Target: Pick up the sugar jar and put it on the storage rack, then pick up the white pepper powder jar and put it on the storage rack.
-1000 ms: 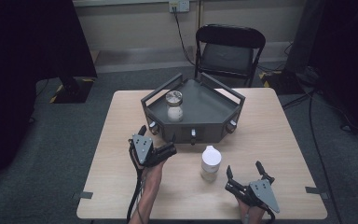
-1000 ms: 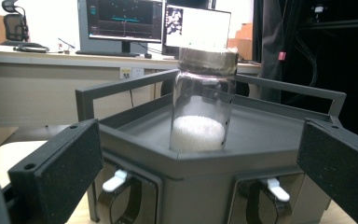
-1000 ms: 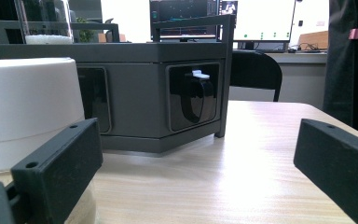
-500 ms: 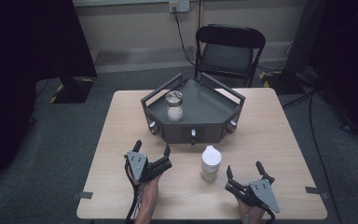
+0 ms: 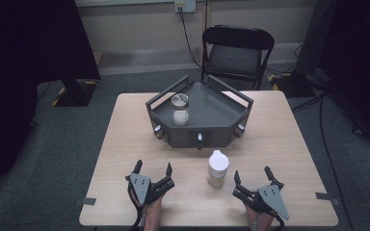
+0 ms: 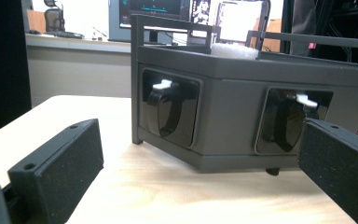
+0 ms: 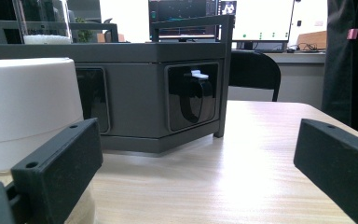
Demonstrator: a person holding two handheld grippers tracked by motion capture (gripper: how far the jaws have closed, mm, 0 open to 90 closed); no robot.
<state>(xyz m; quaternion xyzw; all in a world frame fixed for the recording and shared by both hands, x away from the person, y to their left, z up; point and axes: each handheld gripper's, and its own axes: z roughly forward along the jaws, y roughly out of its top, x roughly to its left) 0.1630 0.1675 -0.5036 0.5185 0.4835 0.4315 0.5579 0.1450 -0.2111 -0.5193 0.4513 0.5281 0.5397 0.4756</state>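
My left gripper and right gripper are black, each topped by a grey three-cornered plate. My jaws are blocky, matt, rough-faced, with small screw holes. A black cable trails from the left one.

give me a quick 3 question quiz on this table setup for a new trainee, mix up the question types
1. True or false: the clear jar stands on the table, outside the grey tray.
2. The white-capped bottle lies nearer which gripper? A) left gripper B) right gripper
3. Fill in: both grippers' jaws are ____.

Key:
1. false, it stands on the tray
2. B
3. open
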